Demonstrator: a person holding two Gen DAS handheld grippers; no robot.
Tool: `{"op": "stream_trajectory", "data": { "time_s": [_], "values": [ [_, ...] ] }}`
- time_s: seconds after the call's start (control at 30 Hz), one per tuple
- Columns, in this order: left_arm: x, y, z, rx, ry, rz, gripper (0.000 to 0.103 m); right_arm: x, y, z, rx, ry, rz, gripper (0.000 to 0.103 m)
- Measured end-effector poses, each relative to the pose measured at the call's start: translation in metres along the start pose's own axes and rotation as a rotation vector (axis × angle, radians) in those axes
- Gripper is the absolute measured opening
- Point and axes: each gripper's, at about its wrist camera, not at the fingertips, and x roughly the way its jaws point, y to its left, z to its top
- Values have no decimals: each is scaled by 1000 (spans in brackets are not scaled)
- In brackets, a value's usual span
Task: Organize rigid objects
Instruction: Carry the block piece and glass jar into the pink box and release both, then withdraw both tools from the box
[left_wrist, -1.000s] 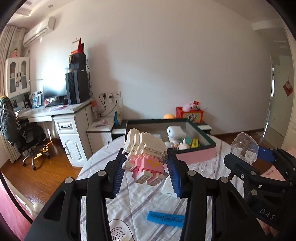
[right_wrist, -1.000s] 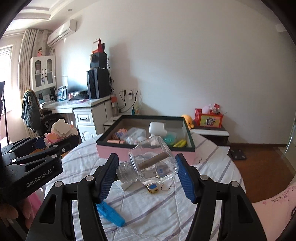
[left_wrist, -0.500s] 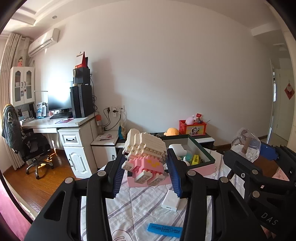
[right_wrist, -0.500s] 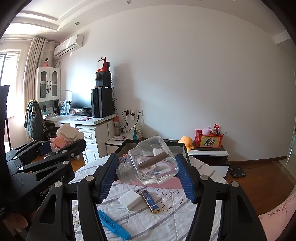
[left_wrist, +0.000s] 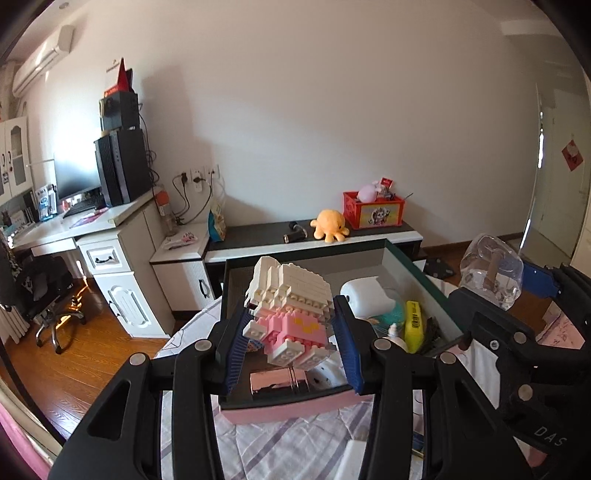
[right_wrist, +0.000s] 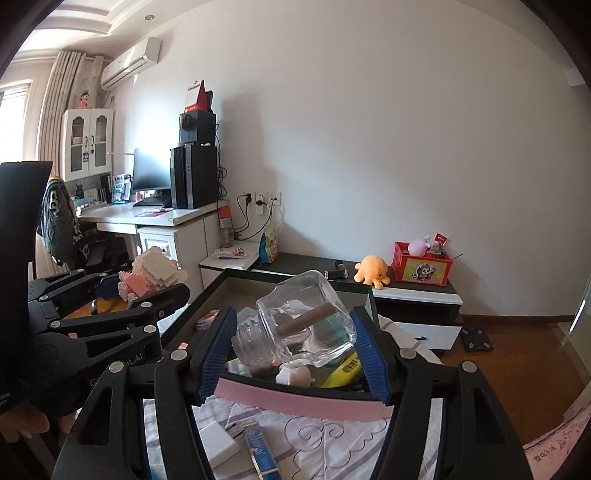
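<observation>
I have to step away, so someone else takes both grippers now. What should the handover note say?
Left gripper: shut on the block figure, held over the near end of the box.
Right gripper: shut on the glass jar, lying tilted between the pads, a brown stick inside, also above the box.
Done: several items already lie in the box, among them a yellow marker.
Left: set both held things in the box, then collect the white block and blue strip on the tablecloth.
</observation>
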Motion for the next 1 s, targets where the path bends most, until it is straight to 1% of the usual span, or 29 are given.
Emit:
{"op": "stream_trajectory", "data": {
  "time_s": [0.03,0.17,0.23,0.3,0.4,0.5,0.53,0.57,0.6,0.63,0.67,0.7,0.73,0.8,0.9,1.0],
  "values": [
    [17,2,2,1,35,-7,44,15,-7,1,14,21,-1,65],
    [75,6,4,-3,141,-25,44,68,-29,-1,0,106,-95,65],
    [97,11,1,-18,188,-21,44,94,-42,-5,15,160,-105,65],
    [113,14,1,-21,214,-9,44,114,-51,-9,12,215,-126,65],
    [125,15,-4,-10,237,10,45,133,-58,-16,13,263,-122,65],
    [134,14,-7,-8,250,23,45,147,-60,-23,26,294,-89,65],
    [135,13,-8,-3,251,33,46,148,-58,-25,24,288,-81,65],
    [136,12,-9,0,250,41,51,148,-56,-26,19,286,-83,65],
    [136,11,-10,5,248,49,61,148,-55,-27,14,291,-80,65],
    [134,11,-10,9,243,55,66,148,-56,-27,19,293,-65,65],
    [131,11,-9,10,233,59,75,147,-56,-26,26,286,-54,68],
    [128,12,-8,12,223,65,83,145,-56,-26,29,281,-57,77],
    [123,12,-7,14,210,70,87,140,-54,-25,26,275,-60,80],
    [107,11,-5,19,173,75,99,127,-52,-24,35,253,-41,81],
    [77,12,-4,7,123,84,102,103,-46,-19,35,222,-35,81],
    [36,15,-5,-22,64,77,103,68,-39,-16,50,179,-26,84]
  ]
}}
